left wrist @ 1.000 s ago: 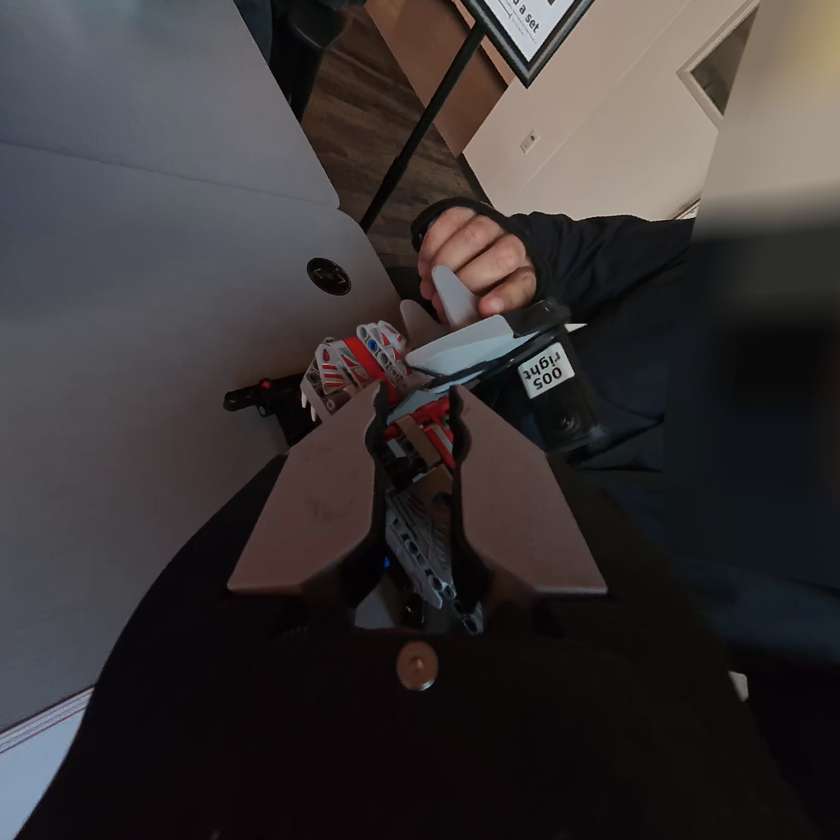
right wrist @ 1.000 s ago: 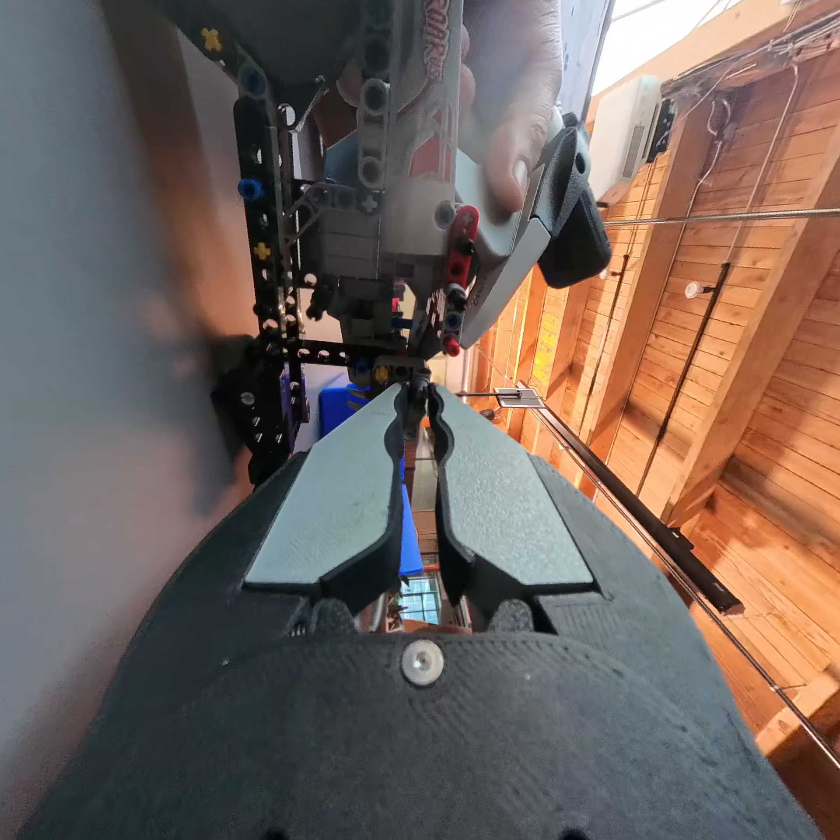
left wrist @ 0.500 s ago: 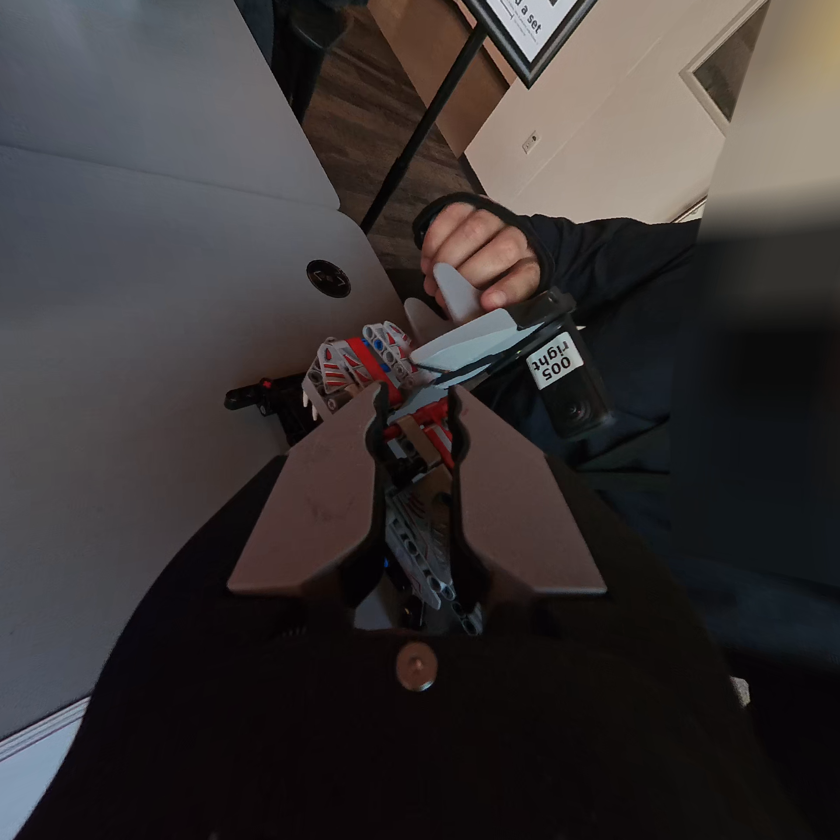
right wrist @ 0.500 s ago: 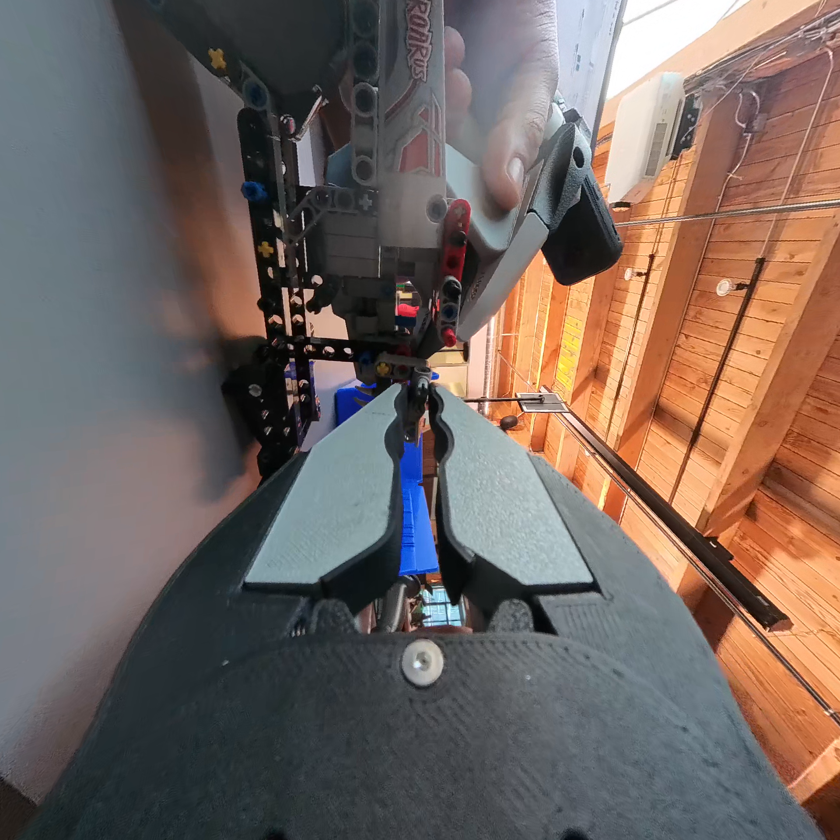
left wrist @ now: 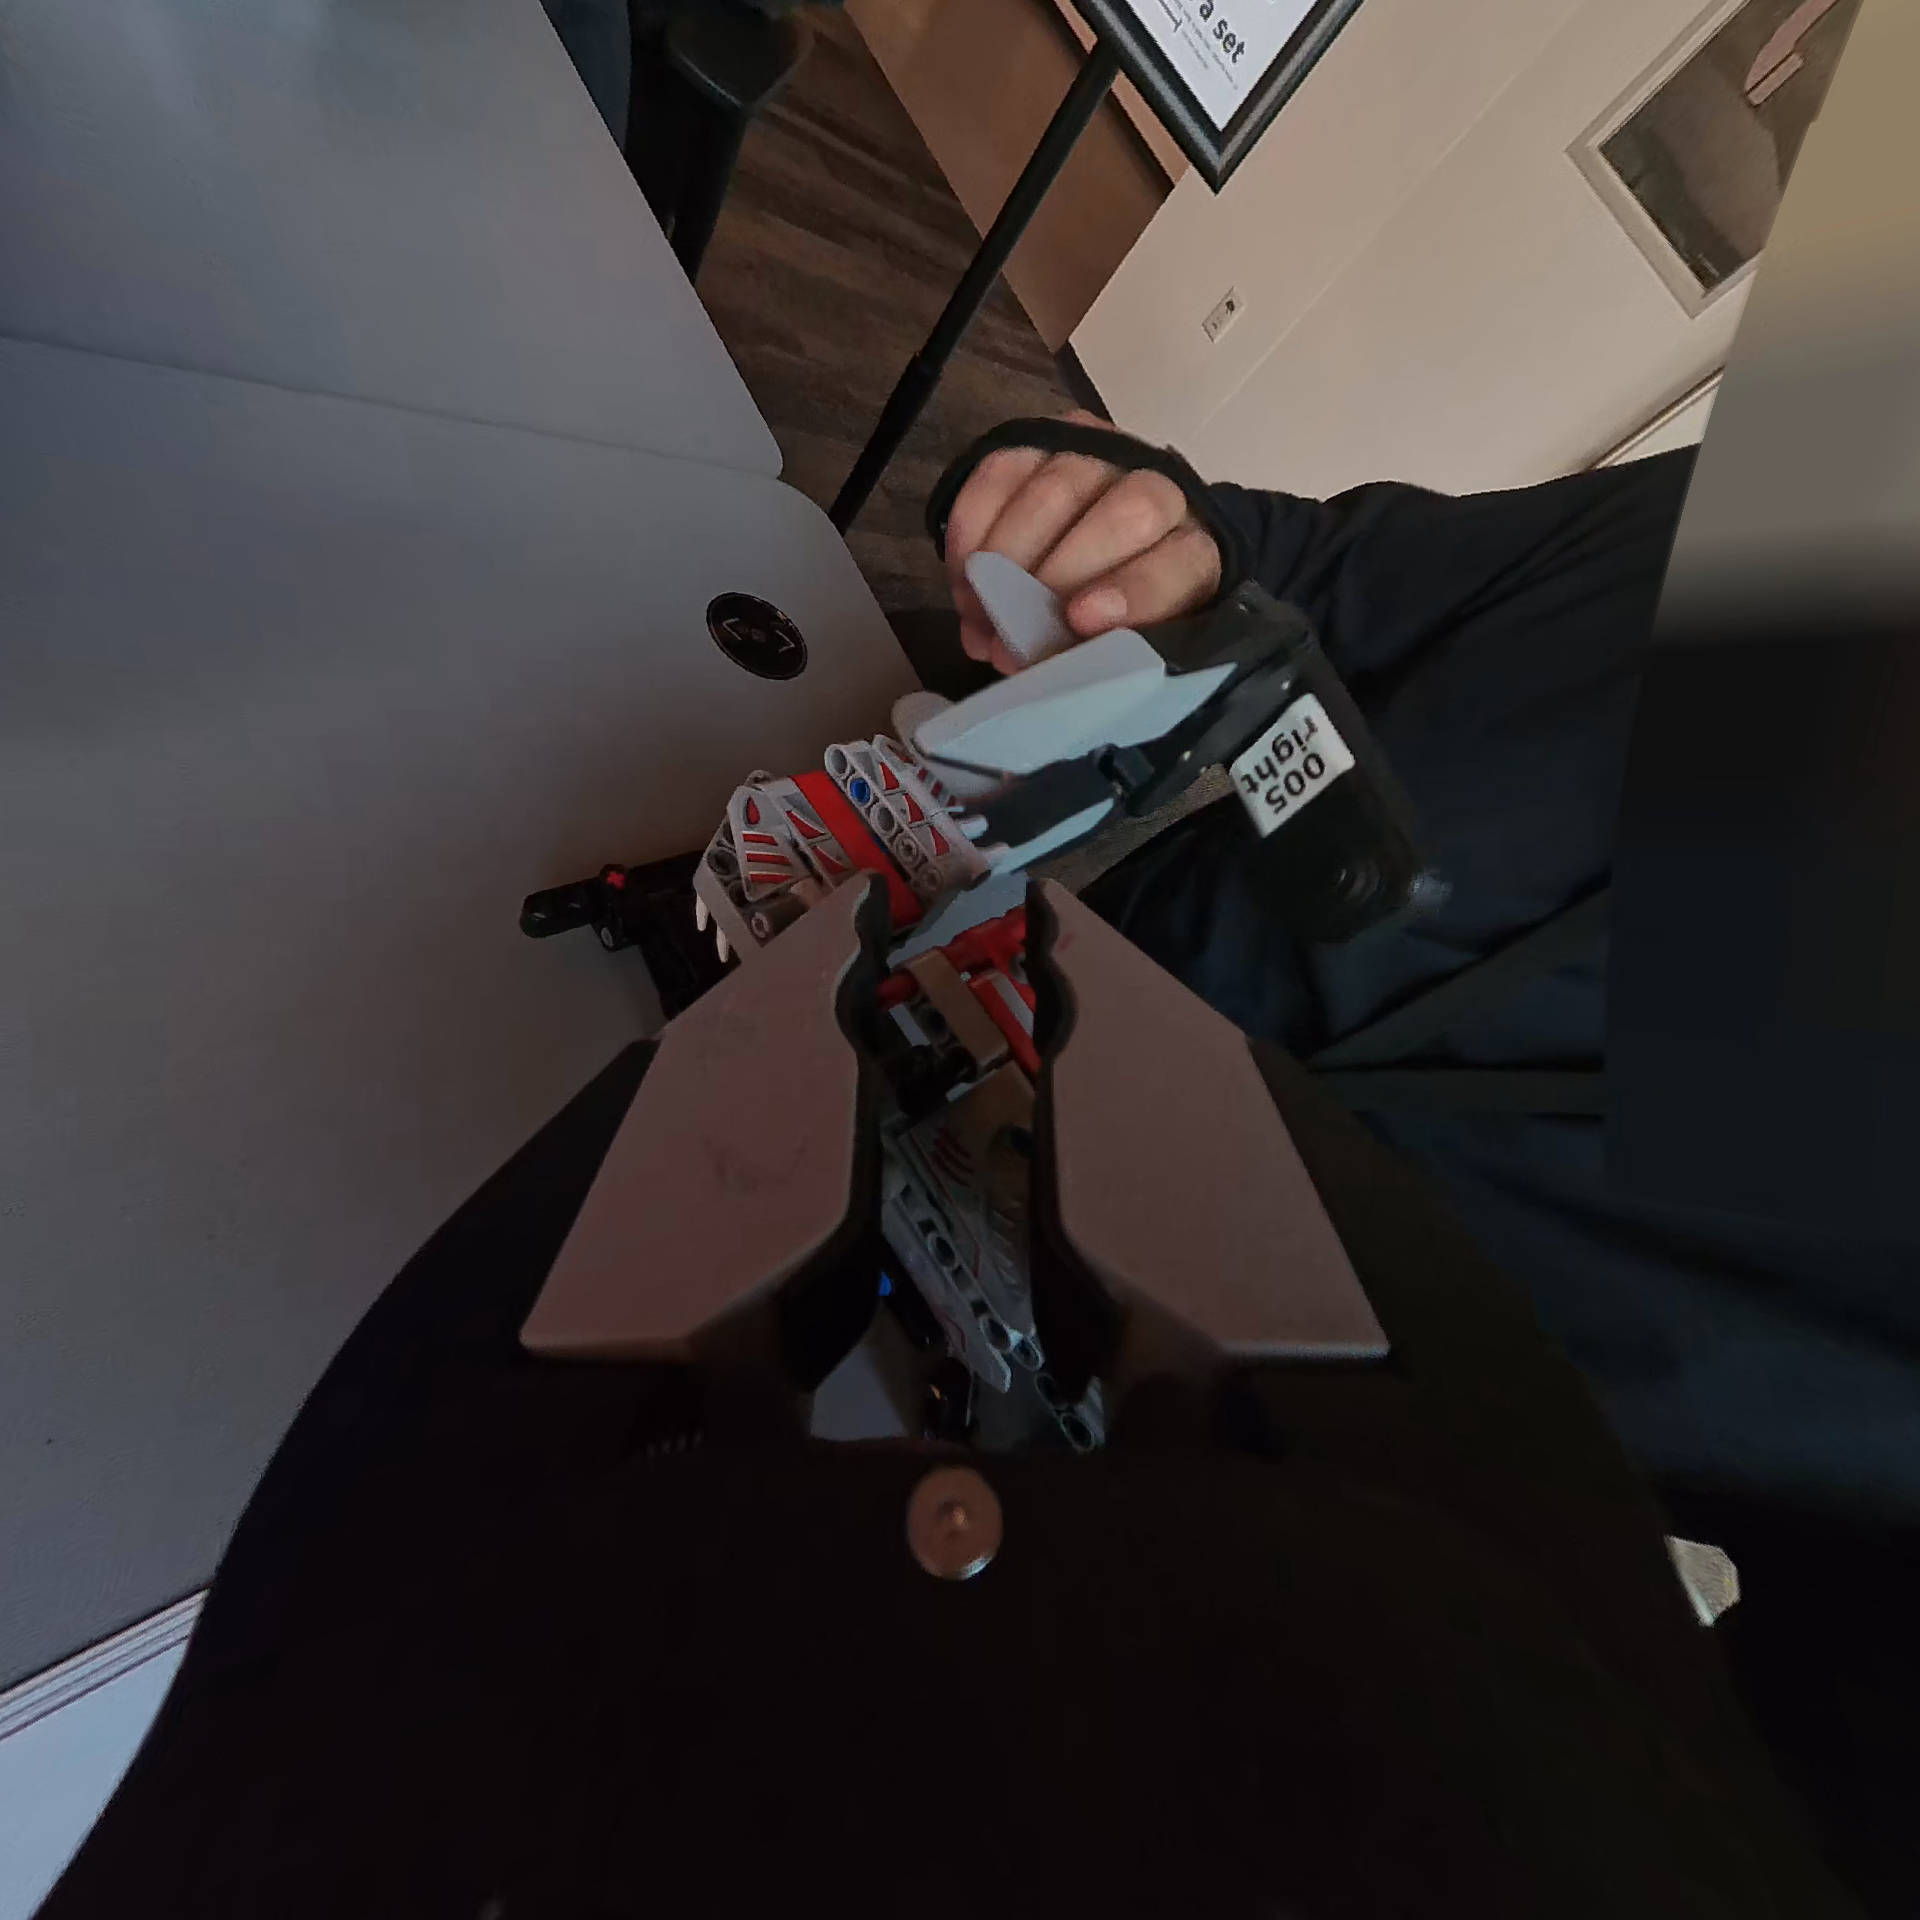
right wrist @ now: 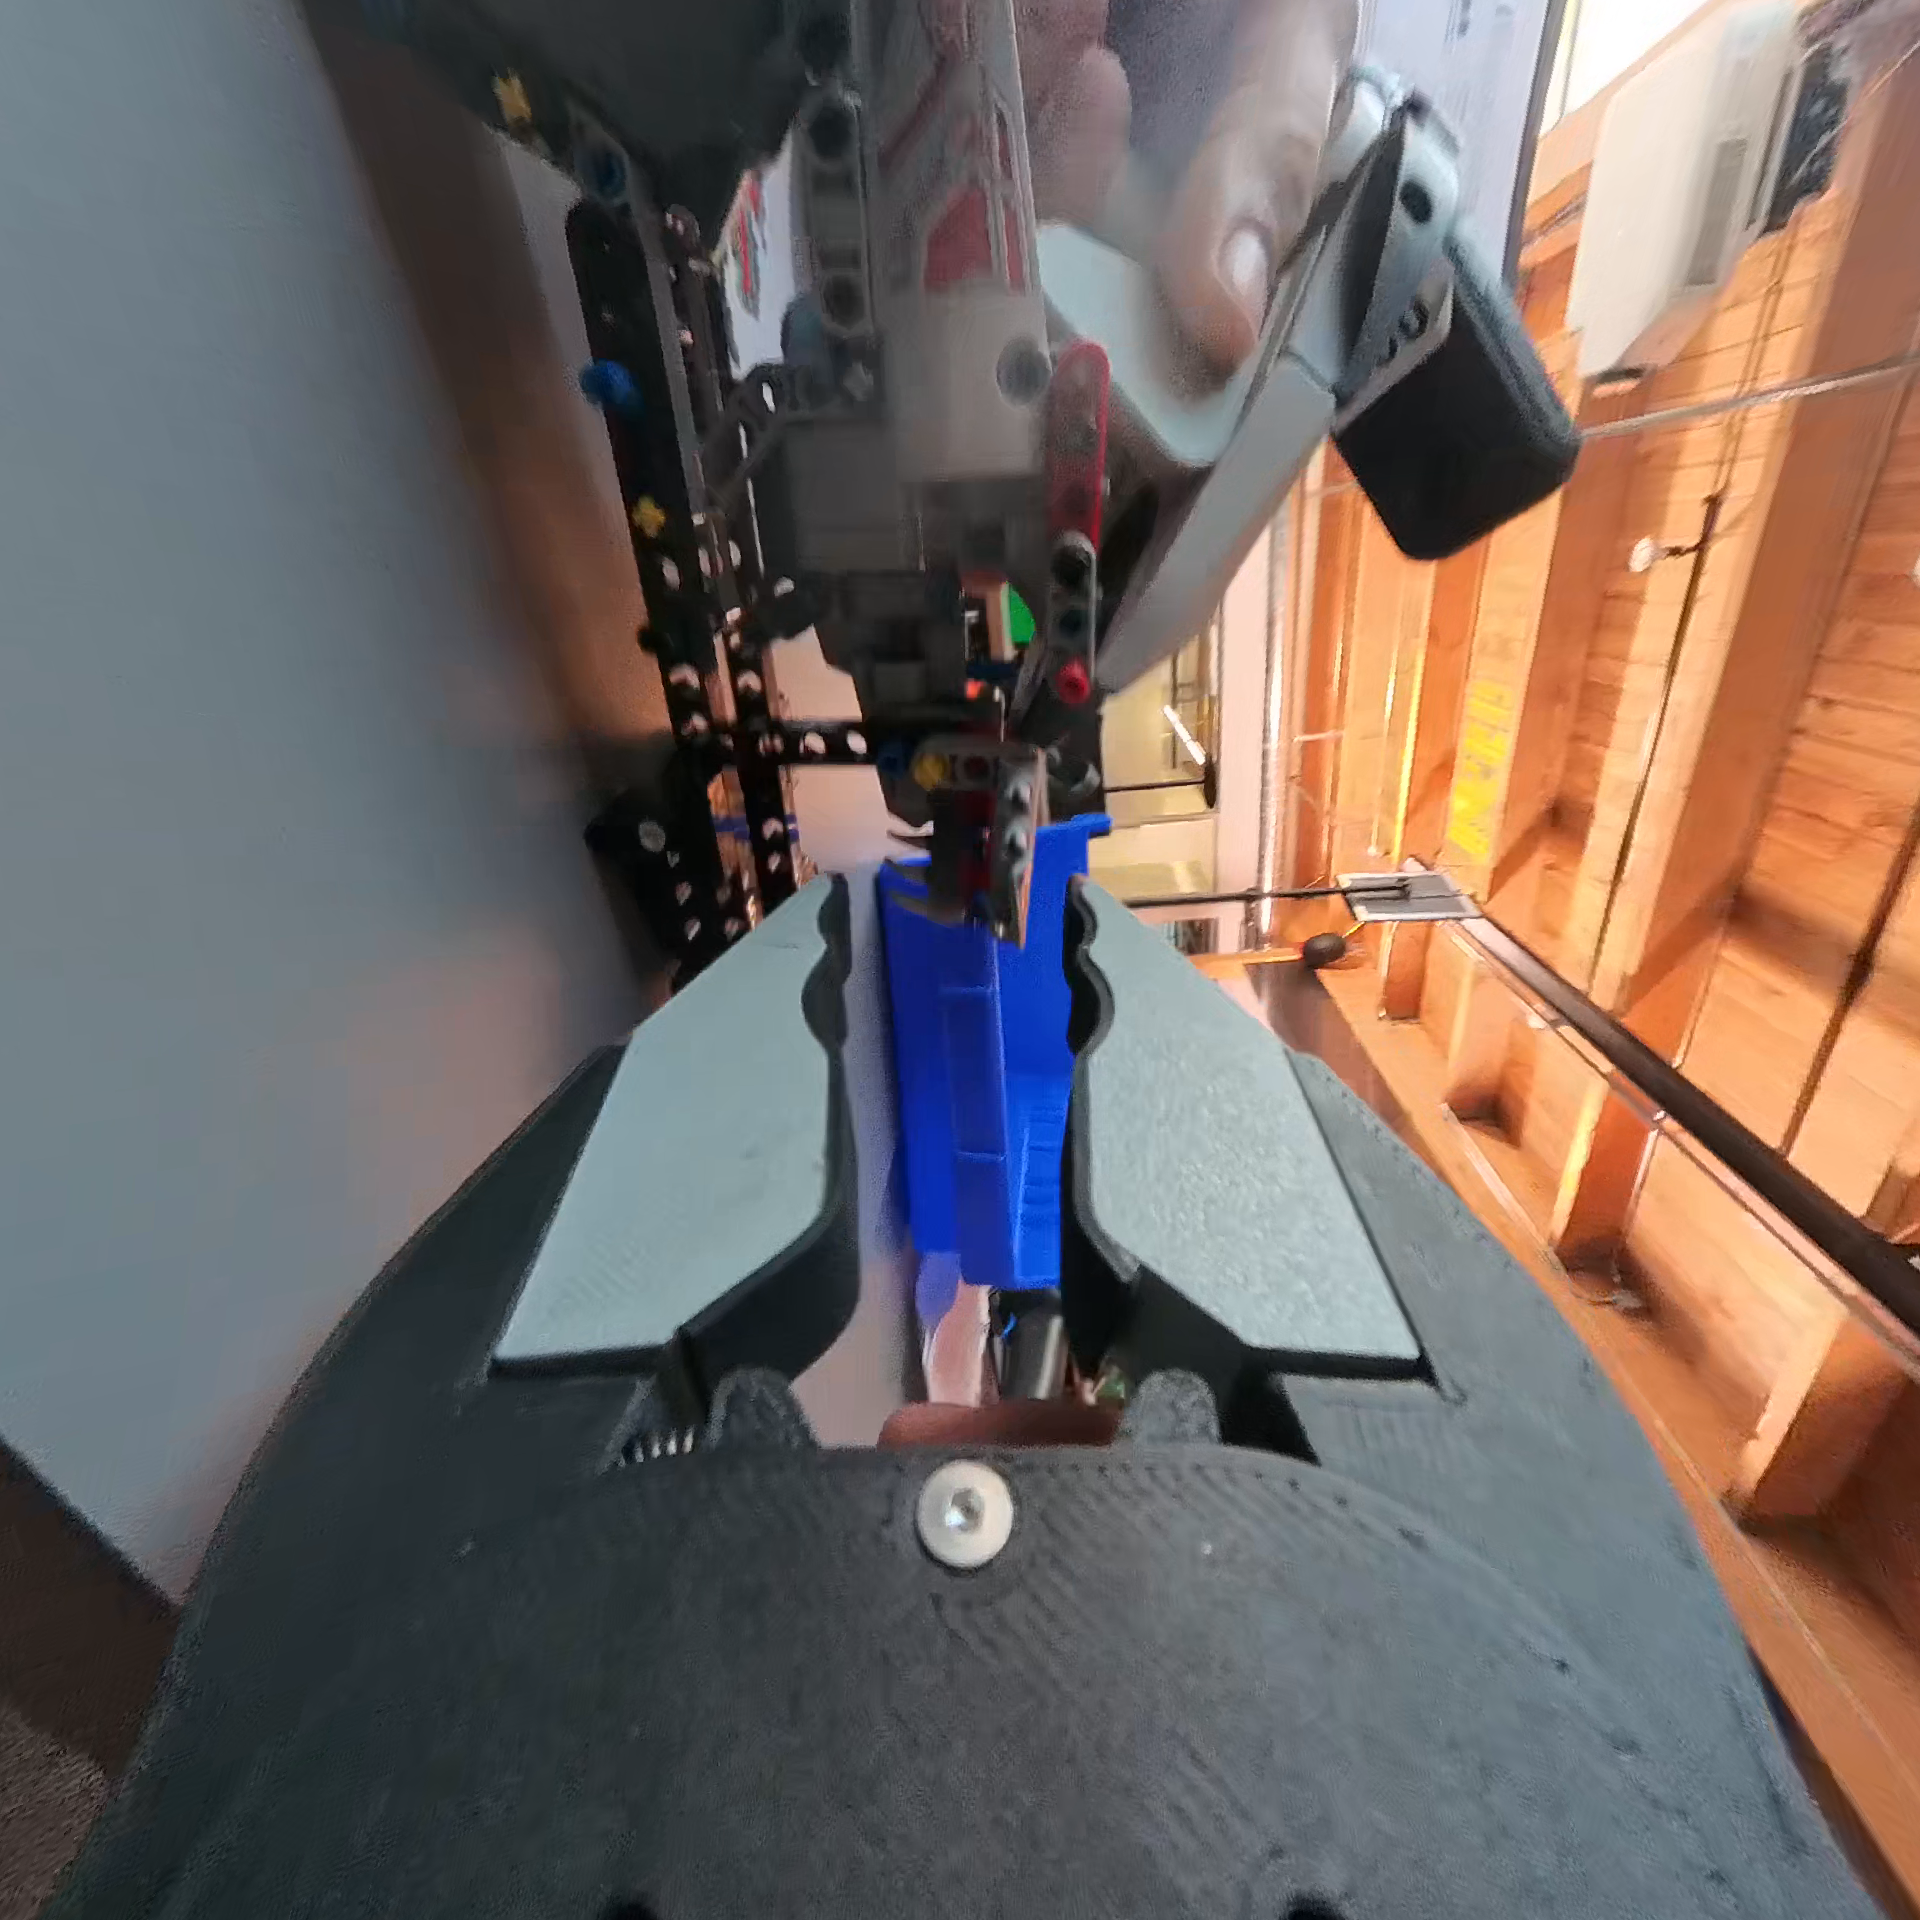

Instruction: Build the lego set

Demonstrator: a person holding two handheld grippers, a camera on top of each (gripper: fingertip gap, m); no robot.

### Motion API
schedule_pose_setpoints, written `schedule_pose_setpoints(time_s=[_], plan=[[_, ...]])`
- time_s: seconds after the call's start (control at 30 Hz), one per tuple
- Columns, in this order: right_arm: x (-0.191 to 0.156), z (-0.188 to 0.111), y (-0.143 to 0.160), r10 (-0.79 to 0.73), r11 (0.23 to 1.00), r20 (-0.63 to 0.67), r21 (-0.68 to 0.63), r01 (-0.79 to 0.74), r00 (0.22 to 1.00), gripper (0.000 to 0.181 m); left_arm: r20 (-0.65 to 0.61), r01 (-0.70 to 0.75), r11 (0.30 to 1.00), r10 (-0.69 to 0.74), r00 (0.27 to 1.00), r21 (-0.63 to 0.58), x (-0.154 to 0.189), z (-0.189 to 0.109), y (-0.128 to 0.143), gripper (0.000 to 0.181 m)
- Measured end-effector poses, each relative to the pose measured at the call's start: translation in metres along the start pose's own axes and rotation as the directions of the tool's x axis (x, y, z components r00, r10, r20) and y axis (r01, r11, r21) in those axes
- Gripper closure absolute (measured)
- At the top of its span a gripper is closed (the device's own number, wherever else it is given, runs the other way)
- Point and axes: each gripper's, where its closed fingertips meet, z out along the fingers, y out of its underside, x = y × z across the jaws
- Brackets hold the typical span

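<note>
Left wrist view: left gripper (left wrist: pixel 954 935) had its fingers (left wrist: pixel 727 1143) clamped on the lego model (left wrist: pixel 940 1023), grey and red technic build held between them, raised off the grey surface (left wrist: pixel 312 831). Model's far end with red-striped panels stuck out past the tips. Right gripper (left wrist: pixel 992 847) sat just beyond, tips at the model, a hand (left wrist: pixel 1081 551) gripping its handle. Black lego part (left wrist: pixel 603 904) lay on the surface, left of the model.

Right wrist view, blurred: right gripper (right wrist: pixel 951 894) had its fingers (right wrist: pixel 675 1143) apart, nothing gripped; small dark piece of the lego model (right wrist: pixel 935 436) hung between the tips, contact unclear. Blue plastic object (right wrist: pixel 977 1091) visible through the gap, farther off. Wooden wall (right wrist: pixel 1662 831) on the right.
</note>
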Motion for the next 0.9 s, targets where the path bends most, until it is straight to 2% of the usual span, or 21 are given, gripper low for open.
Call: schedule_pose_setpoints(time_s=[0.1, 0.23, 0.33, 0.47, 0.63, 0.9], plan=[[0.002, -0.009, 0.014, 0.06, 0.998, 0.015, 0.001, -0.06, 0.998, 0.151, 0.011, -0.003, 1.0, 0.003, 1.0, 0.0, -0.001, -0.001, 0.0, 0.158], [0.007, -0.015, 0.014, 0.153, 0.987, 0.067, 0.047, -0.156, 0.986, 0.152, 0.006, 0.003, 1.0, -0.003, 1.0, 0.001, -0.001, 0.0, -0.001, 0.158], [0.018, -0.011, 0.008, 0.129, 0.986, 0.045, 0.096, -0.133, 0.991, 0.155, 0.031, -0.008, 1.0, 0.008, 0.999, 0.011, -0.002, -0.002, -0.005, 0.158], [0.009, -0.002, 0.0, 0.084, 0.98, 0.116, 0.171, -0.103, 0.99, 0.154, 0.025, -0.015, 0.998, 0.014, 1.0, 0.06, 0.002, -0.01, -0.017, 0.158], [0.007, 0.002, 0.002, 0.024, 0.978, 0.116, 0.203, -0.047, 0.993, 0.172, 0.199, -0.024, 1.0, 0.022, 0.98, 0.011, -0.033, -0.016, -0.017, 0.153], [0.007, -0.005, 0.001, -0.007, 0.979, 0.079, 0.202, -0.01, 0.997, 0.174, 0.079, 0.022, 0.999, -0.019, 0.997, -0.042, -0.029, -0.001, -0.005, 0.15]])
